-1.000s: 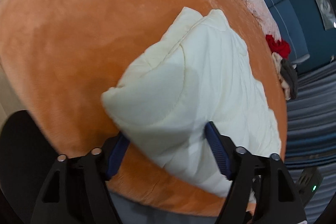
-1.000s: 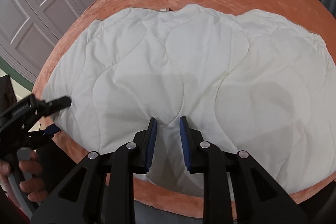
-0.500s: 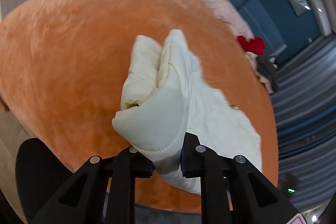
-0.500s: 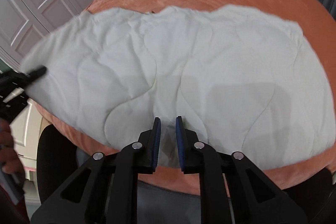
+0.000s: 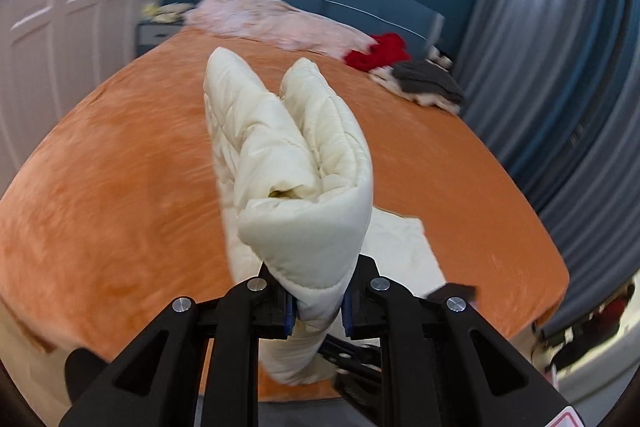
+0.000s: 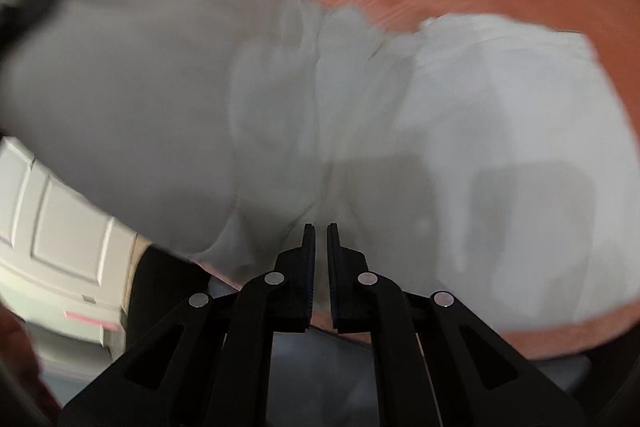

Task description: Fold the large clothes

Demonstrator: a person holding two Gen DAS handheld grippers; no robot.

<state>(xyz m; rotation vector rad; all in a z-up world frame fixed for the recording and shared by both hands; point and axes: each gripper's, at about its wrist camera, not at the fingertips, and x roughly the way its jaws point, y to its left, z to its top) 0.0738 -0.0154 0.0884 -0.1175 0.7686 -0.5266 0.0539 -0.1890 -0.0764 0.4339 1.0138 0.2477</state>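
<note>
In the left wrist view, the left tongs [image 5: 318,307] pinch a bunched end of the cream quilted garment [image 5: 304,163], raised above the orange bed [image 5: 120,167]; its length trails lower right. At bottom centre of the right view, the right tongs [image 6: 321,251] are nearly pressed together at the near edge; whether they grip cloth, I cannot tell.

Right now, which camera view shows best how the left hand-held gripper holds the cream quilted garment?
The left wrist view: the left hand-held gripper is sharp there, jaws shut on a bunched edge of the cream quilted garment. The right wrist view is motion-blurred; it shows the garment's spread and lifted parts, with only a dark blur at its left edge.
</note>
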